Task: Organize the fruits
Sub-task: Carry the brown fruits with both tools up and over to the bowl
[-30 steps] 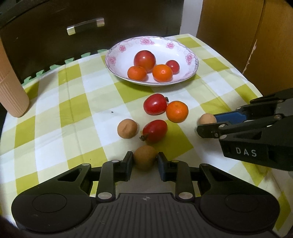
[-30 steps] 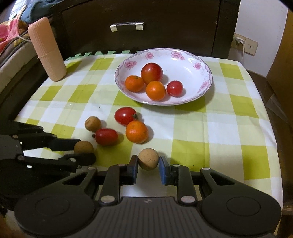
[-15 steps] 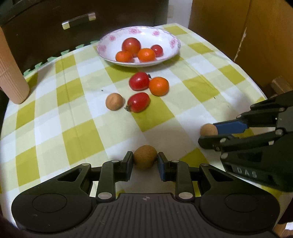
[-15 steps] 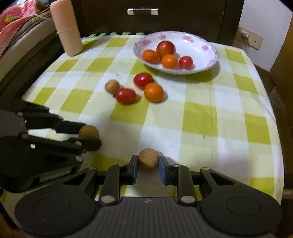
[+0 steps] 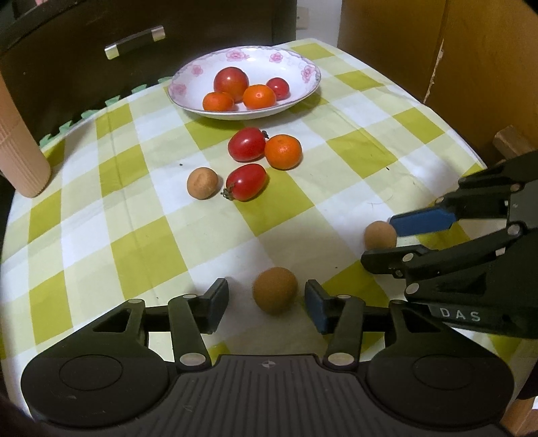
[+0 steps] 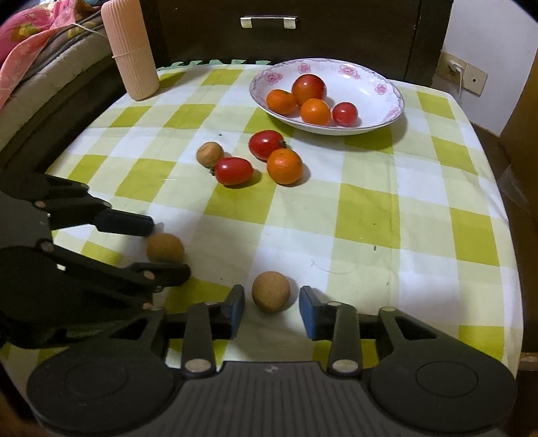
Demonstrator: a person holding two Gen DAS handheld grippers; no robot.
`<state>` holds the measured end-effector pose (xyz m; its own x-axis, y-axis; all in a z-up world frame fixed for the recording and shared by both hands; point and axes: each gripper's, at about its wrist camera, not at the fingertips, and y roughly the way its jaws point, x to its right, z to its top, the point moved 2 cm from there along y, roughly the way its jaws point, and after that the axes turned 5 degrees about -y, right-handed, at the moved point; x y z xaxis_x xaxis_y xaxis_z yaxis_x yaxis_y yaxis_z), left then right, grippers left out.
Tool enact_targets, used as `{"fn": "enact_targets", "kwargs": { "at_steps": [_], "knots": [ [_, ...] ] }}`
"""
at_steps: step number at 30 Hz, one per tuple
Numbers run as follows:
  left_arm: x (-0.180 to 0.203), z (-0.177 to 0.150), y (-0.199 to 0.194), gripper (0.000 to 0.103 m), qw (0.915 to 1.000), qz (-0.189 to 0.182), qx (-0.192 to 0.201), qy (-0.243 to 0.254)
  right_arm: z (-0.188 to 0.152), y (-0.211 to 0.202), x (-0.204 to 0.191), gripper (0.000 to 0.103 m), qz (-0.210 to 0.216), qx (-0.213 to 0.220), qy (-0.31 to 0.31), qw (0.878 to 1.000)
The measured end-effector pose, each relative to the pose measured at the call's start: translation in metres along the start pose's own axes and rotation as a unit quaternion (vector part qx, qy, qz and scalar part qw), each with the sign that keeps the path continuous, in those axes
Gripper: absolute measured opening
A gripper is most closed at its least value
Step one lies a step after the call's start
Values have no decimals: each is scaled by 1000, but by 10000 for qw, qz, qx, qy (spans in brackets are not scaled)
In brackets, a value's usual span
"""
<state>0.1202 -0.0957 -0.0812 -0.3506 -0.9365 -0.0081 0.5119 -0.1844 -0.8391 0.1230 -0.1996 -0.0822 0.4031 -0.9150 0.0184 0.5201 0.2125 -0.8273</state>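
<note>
Two brown round fruits lie on the checked cloth near the table's front edge. One brown fruit [image 5: 275, 294] rests between the spread fingers of my left gripper [image 5: 266, 301], which is open. The other brown fruit [image 6: 270, 290] sits between the fingers of my right gripper [image 6: 271, 311], also open. Each gripper shows in the other's view: the right gripper [image 5: 386, 240] and the left gripper [image 6: 161, 247]. A flowered white bowl [image 5: 188, 77] at the back holds tomatoes and oranges. In front of it lie two tomatoes [image 5: 246, 144], an orange [image 5: 283, 151] and a third brown fruit [image 5: 202, 183].
A pink ribbed cylinder [image 6: 130, 50] stands at the back left corner. A dark cabinet with a drawer handle [image 6: 265, 22] is behind the table. A wooden panel [image 5: 470, 67] is to the right, and bedding [image 6: 33, 43] to the left. The cloth drops off at the right edge [image 6: 504, 208].
Both grippers carried their brown fruits back from the cluster to the front of the table, then opened; the fruits now rest on the cloth.
</note>
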Motion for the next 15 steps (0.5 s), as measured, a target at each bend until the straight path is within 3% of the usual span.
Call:
{"fn": "enact_targets", "kwargs": {
  "at_steps": [10, 12, 15],
  "knots": [
    [0, 0, 0, 63, 10000, -20, 15, 10, 2, 1, 4, 37, 1, 65, 2, 10000],
    [1, 0, 0, 58, 10000, -46, 8, 17, 3, 0, 2, 37, 17, 66, -43, 10000],
    [2, 1, -1, 43, 9999, -97, -23, 34, 3, -1, -4, 33, -8, 48, -177, 9998]
  ]
}}
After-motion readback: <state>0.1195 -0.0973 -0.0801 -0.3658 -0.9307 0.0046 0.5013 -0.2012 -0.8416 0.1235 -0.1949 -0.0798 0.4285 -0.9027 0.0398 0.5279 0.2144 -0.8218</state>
